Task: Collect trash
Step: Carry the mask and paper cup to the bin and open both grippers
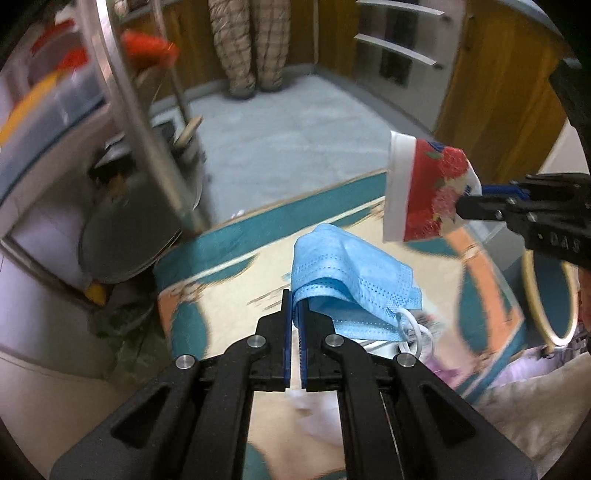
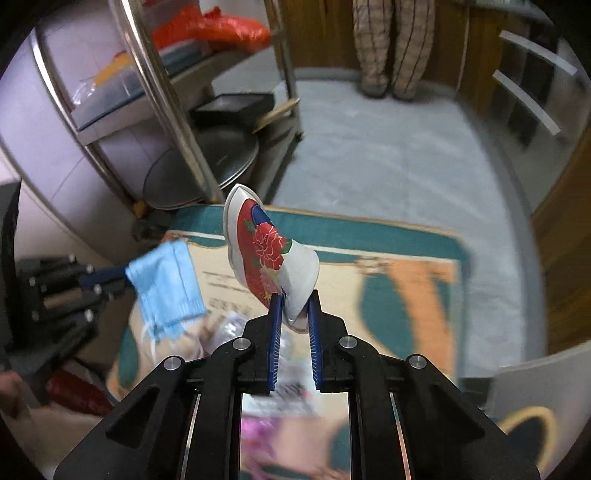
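My left gripper (image 1: 295, 301) is shut on a blue face mask (image 1: 351, 273), which hangs over its fingertips above the patterned table (image 1: 229, 280). The mask also shows in the right wrist view (image 2: 166, 288), held out by the left gripper (image 2: 125, 275). My right gripper (image 2: 295, 302) is shut on a crushed paper cup (image 2: 269, 247), red and white with a flower print, held up above the table. In the left wrist view the cup (image 1: 424, 188) hangs from the right gripper (image 1: 461, 203) at the right.
A metal rack (image 2: 173, 122) with round trays (image 2: 207, 162) and a red bag (image 2: 214, 29) stands at the far left. A person's legs (image 2: 391, 48) stand across the grey floor. Wooden cabinets (image 1: 491, 85) are at the right. More wrappers (image 2: 236, 328) lie below my grippers.
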{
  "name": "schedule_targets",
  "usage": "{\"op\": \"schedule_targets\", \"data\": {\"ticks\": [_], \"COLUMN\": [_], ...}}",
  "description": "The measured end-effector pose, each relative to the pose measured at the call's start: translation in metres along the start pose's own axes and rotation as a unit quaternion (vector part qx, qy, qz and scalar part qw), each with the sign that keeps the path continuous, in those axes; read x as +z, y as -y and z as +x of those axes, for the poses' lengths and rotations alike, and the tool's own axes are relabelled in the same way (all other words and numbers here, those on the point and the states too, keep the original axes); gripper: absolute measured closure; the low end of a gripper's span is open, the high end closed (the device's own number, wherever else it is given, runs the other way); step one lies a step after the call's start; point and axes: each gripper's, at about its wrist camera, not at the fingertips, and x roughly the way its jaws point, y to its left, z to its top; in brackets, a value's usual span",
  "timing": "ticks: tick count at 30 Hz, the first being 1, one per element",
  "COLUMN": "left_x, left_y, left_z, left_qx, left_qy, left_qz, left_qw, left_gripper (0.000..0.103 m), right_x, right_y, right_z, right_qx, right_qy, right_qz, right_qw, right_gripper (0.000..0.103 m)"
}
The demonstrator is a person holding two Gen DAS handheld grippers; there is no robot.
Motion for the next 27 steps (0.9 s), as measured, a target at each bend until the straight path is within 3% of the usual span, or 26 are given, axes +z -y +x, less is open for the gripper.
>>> {"op": "schedule_targets", "data": {"ticks": [5,11,19,27], "left_x": [0.010,0.018,0.026,0.011], "left_y": [0.062,0.147,0.270,0.378], "left_z": [-0.025,-0.038,-0.036,-0.008], "left_qx": [-0.036,-0.096,-0.158,-0.175], "left_qy": [0.020,0.026,0.012,-0.024], "left_qz": [0.034,0.081,0.182,0.274], "left_qw": [0.9986,0.9917,0.9705,0.9452], "left_gripper": [0.100,0.100,0.100,0.100], "right_x": [-0.043,-0.113,-0.224,-0.298], "right_y": [0.041,0.109,0.201,0.240], "right_z": [-0.069,-0.119,-0.168,-0.169], "right_qx": [-0.056,-0.114,-0.152,-0.162], "right_qy": [0.028,0.034,0.009,-0.041], "right_qz": [-0.006,0.025,0.123,0.179], "right_qw": [0.998,0.993,0.981,0.970], "right_gripper": [0.088,0.088,0.088,0.087]}}
